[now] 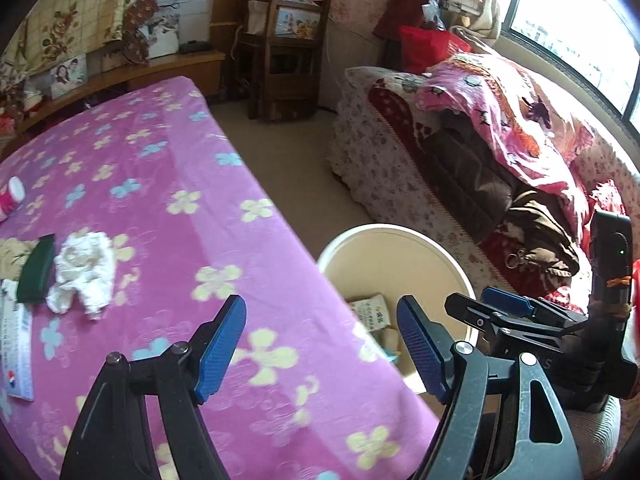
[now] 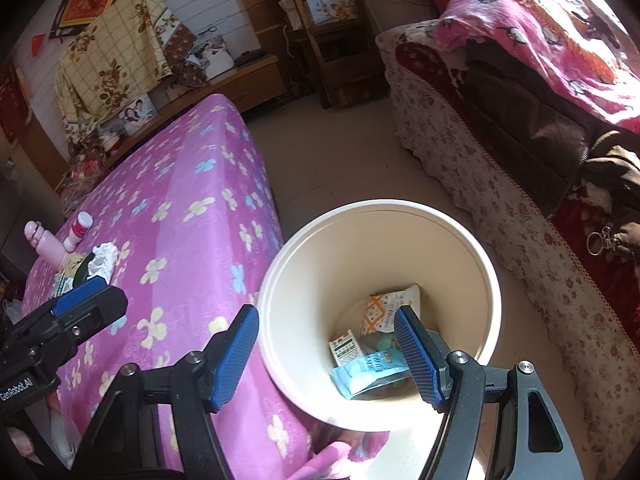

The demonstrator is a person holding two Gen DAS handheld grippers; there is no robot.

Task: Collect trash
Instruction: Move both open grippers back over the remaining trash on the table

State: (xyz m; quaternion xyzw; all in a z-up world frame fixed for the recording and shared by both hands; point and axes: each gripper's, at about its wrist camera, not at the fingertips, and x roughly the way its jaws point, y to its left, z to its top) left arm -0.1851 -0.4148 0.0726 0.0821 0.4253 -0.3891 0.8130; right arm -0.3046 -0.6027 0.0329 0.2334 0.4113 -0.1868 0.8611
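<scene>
Both grippers are seen w/ jaws spread and nothing between them. From the left wrist view, the left gripper (image 1: 320, 344) is held over the edge of the tabletop (image 1: 248, 264), which is covered w/ a pink flowered cloth, and only part of the cream bin (image 1: 400, 240) is seen, since its near side is hidden behind the cloth edge and the gripper; just a printed packet or two can be made out inside. The right wrist view, w/ the right gripper (image 2: 326, 354) held above the bin (image 2: 384, 216), shows the inside properly: an orange-and-white packet (image 2: 380, 308), a small green-and-white box (image 2: 346, 348) and a light blue packet (image 2: 368, 372) are lying on the bottom. The left view gives the clearer look at what is on the cloth: a crumpled white tissue (image 1: 82, 268) beside a dark green case (image 1: 36, 272), a flat white printed pack (image 1: 16, 344) near the edge, and a pink-and-white bottle (image 1: 12, 196) further back. In the right view the tissue (image 2: 102, 262) is small and partly hidden, but a pale pink flask (image 2: 42, 244) is shown next to the bottle (image 2: 78, 230), which the left view cuts off. Each gripper is seen at the edge of the other's view: the right one (image 1: 508, 304), the left one (image 2: 76, 300). A sofa (image 2: 500, 184) piled w/ blankets is seen past the bin in both.
</scene>
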